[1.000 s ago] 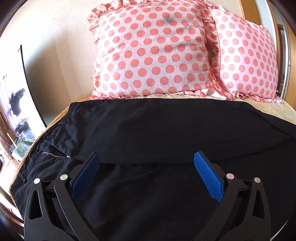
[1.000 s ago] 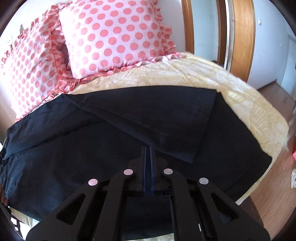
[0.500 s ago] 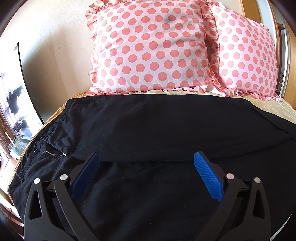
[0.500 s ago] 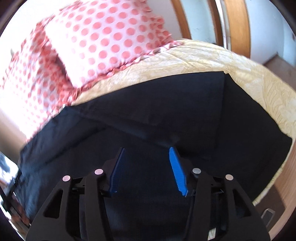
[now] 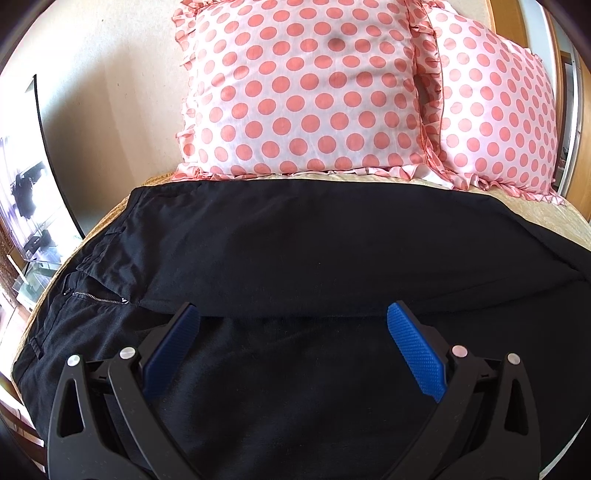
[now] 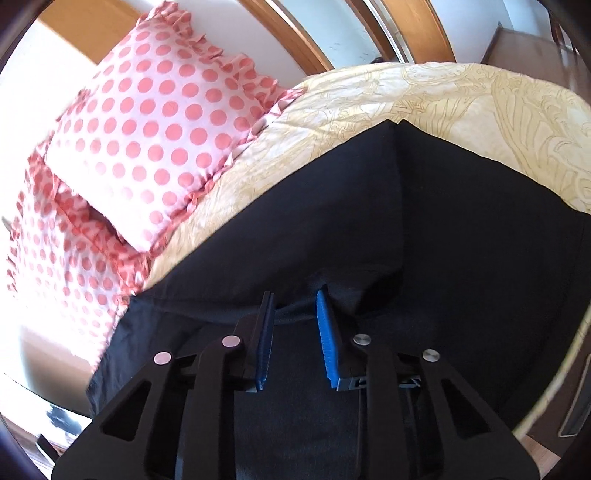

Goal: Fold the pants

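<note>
Black pants (image 5: pixel 295 251) lie flat across the bed, waistband and zipper (image 5: pixel 98 297) at the left, one leg folded over the other. My left gripper (image 5: pixel 291 314) is wide open and empty, just above the fabric near the folded leg's near edge. In the right wrist view the pants (image 6: pixel 424 240) show their leg ends toward the right. My right gripper (image 6: pixel 295 299) is partly open, blue pads (image 6: pixel 328 343) a small gap apart, close over the edge of the upper leg; nothing is held.
Two pink polka-dot pillows (image 5: pixel 303 88) stand against the wall behind the pants; one shows in the right wrist view (image 6: pixel 147 122). A yellow patterned bedspread (image 6: pixel 461 103) covers the bed. Wooden door frames (image 6: pixel 424 33) rise at the right. Floor lies past the bed's edge.
My right gripper has opened from shut and swung to tilt toward the leg ends, moving closer to the upper leg's edge. My left gripper stayed open and shifted slightly.
</note>
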Motion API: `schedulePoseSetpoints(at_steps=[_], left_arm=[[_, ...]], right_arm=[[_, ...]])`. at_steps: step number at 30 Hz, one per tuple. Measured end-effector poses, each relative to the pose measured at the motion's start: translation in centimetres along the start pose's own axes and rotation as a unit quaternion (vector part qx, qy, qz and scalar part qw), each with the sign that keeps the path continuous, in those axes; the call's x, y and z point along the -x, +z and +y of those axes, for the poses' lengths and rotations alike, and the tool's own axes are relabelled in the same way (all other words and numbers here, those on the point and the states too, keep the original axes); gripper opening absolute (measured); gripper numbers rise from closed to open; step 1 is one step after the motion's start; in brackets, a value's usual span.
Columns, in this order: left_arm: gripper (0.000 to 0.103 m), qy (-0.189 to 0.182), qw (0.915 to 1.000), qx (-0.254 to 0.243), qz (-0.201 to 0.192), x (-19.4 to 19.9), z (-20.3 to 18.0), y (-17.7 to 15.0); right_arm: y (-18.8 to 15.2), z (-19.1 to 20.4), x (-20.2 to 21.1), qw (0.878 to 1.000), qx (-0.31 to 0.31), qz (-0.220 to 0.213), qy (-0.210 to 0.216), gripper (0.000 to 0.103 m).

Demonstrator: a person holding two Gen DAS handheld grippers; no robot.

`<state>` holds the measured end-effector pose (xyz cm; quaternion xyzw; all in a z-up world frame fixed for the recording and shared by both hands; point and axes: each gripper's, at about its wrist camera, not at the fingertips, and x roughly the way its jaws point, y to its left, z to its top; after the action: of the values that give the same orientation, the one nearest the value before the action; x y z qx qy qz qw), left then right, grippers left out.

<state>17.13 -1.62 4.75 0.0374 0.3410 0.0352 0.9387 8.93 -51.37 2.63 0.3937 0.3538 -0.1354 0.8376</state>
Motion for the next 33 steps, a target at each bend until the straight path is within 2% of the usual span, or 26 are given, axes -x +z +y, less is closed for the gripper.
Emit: schedulePoseSetpoints(at_steps=[3,6,10,13,15,19,24,29,31,33], left_arm=[[0.101,-0.001,1.0000,0.000,0.006,-0.2,0.0,0.0],[0.101,-0.001,0.9999,-0.004,0.013,-0.5,-0.1,0.1],[0.101,0.000,0.9999,-0.004,0.009,-0.4,-0.1,0.0],[0.101,-0.001,1.0000,0.004,0.005,-0.2,0.2,0.0],[0.101,-0.003,0.9999,0.009,0.007,-0.2,0.4,0.1],[0.101,-0.007,0.9998,0.012,0.014,-0.5,0.4,0.1],[0.101,-0.003,0.9999,0.000,0.017,-0.5,0.0,0.1],[0.101,0.000,1.0000,0.003,0.008,-0.3,0.3,0.1],[0.101,-0.001,0.9999,0.004,0.012,-0.4,0.4,0.1],[0.101,-0.002,0.9999,0.004,0.015,-0.5,0.4,0.1]], right_arm=[[-1.1,-0.2,0.3,0.999,-0.018,0.024,0.024,0.026],[-0.8,-0.2,0.2,0.999,-0.023,0.028,0.024,0.026],[0.8,0.4,-1.0,1.000,-0.009,-0.002,-0.006,0.026],[1.7,0.4,-1.6,1.000,-0.018,-0.017,-0.011,0.026],[1.8,-0.1,-1.6,0.999,-0.043,-0.014,0.002,0.026],[1.0,-2.5,-0.9,0.991,-0.122,0.011,0.062,0.027],[1.1,-3.4,-0.4,0.987,-0.148,0.012,0.068,0.027],[1.1,-3.6,0.1,0.982,-0.170,0.012,0.082,0.040],[1.1,-3.8,0.5,0.980,-0.180,0.001,0.090,0.049],[1.3,-3.6,0.5,0.982,-0.171,-0.014,0.077,0.050]])
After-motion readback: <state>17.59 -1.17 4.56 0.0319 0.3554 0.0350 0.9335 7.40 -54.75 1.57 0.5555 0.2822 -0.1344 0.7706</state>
